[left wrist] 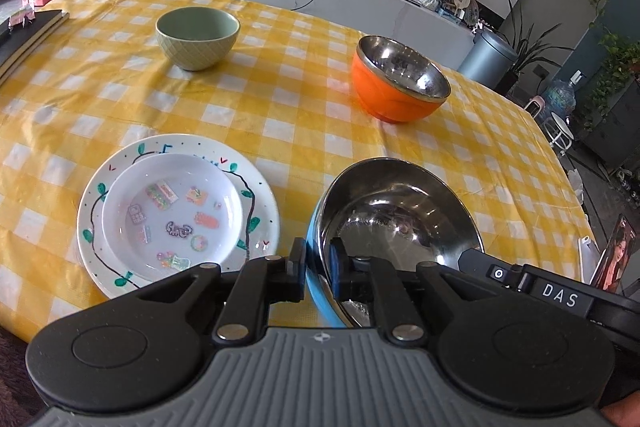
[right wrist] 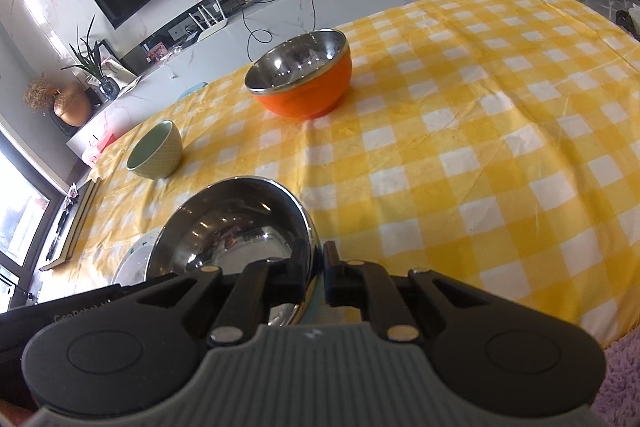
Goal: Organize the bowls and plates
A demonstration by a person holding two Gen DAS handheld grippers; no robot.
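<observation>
Here — left wrist view:
Left gripper (left wrist: 316,267): clamped on the near left rim of the blue bowl (left wrist: 394,223), one pad outside the blue wall, one inside on the steel.
Blue bowl: held close in, just beside the stacked plates, apparently clear of the cloth — cannot tell for certain.
Plates: small white dish (left wrist: 172,215) nested in the painted plate (left wrist: 256,211), left of the bowl.
Other bowls: green bowl (left wrist: 198,37) far left, orange bowl (left wrist: 400,79) far right, well apart on the yellow checked tablecloth (left wrist: 280,99).

Now — right wrist view:
Right gripper (right wrist: 318,277): pinched shut on the bowl's opposite rim, wall between the pads.
Orange bowl (right wrist: 300,83): straight ahead, open and upright — likely the nest for the steel-lined twin.
Green bowl (right wrist: 156,149): off to the left.

Advice for the step:
Carry: keep both grips level, move together, no twist on the thin rim.
Approach: lift clear of the plate edge, centre over the orange bowl, lower gently, then release both sides together.
</observation>
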